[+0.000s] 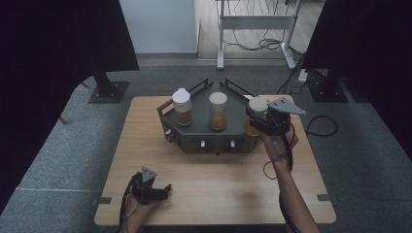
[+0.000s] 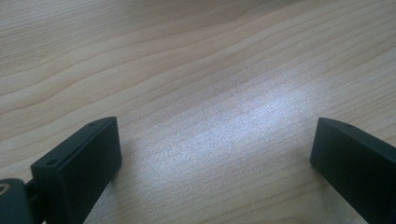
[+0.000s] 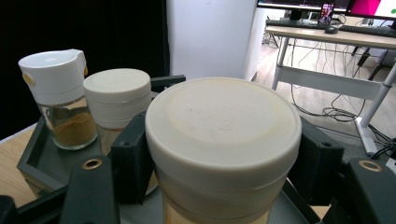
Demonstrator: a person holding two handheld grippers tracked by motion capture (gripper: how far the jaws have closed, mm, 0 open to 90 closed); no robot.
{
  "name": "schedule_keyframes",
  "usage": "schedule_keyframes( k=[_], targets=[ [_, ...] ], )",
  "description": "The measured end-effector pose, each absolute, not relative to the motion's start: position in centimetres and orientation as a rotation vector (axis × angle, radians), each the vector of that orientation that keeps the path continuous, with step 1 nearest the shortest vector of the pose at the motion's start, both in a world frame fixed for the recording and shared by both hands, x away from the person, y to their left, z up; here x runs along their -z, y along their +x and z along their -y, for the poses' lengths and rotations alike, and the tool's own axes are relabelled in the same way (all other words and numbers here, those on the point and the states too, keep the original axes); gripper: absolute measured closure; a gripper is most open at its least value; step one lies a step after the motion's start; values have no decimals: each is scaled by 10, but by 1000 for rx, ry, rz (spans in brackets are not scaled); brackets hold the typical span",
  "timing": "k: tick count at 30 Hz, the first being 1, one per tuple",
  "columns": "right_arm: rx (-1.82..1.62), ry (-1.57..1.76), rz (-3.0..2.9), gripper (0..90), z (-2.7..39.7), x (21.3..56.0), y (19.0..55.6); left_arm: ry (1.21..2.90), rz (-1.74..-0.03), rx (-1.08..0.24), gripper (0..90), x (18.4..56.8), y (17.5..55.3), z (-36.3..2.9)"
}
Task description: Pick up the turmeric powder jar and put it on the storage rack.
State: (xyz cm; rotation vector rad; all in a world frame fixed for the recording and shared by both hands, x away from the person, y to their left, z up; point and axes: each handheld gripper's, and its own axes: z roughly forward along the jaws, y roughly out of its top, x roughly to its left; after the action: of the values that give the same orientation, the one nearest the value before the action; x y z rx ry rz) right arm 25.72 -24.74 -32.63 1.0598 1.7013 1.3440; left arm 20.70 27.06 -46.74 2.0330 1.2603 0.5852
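Note:
A dark angular tray [image 1: 199,128] stands at the back middle of the wooden table [image 1: 218,189]. It carries a spice shaker with a white flip cap [image 1: 182,107] [image 3: 58,98] and a white-lidded jar of amber powder [image 1: 218,110] [image 3: 119,95]. At the tray's right end my right gripper [image 1: 256,117] [image 3: 224,161] is shut on a third white-lidded jar [image 1: 258,104] [image 3: 224,126], its black fingers [image 3: 133,158] pressing both sides below the lid. Whether that jar rests on the tray I cannot tell. My left gripper [image 1: 165,189] [image 2: 212,154] lies open on bare wood near the front left edge.
Black stand bases [image 1: 108,91] [image 1: 328,90] sit on the grey floor behind the table's back corners. Cables [image 1: 320,125] trail on the floor at the right. A white desk frame [image 1: 255,22] stands farther back. Dark curtains hang at both sides.

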Motion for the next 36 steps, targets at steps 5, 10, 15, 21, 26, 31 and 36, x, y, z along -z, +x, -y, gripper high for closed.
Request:
schedule_keyframes(
  k=[5, 10, 15, 21, 26, 31, 36],
  targets=[
    [-1341, 1060, -1696, 331, 247, 327, 262, 2033, -1260, -585, 15, 467, 207, -271],
    [-1339, 1063, -1690, 332, 245, 327, 269, 2033, -1260, -586, 15, 467, 207, -271],
    [-1329, 1064, -1688, 331, 241, 326, 277, 2033, -1260, -586, 15, 467, 207, -271],
    [-1321, 1069, -1687, 331, 238, 326, 285, 2033, -1260, -585, 15, 467, 207, -271],
    [-1319, 1080, -1685, 331, 237, 325, 291, 2033, -1260, -586, 15, 467, 207, -271],
    [-1318, 1094, -1683, 331, 236, 326, 298, 2033, -1260, -585, 15, 467, 207, -271],
    [-1321, 1112, -1678, 331, 235, 328, 305, 2034, -1259, -585, 15, 467, 207, -271]
  ],
)
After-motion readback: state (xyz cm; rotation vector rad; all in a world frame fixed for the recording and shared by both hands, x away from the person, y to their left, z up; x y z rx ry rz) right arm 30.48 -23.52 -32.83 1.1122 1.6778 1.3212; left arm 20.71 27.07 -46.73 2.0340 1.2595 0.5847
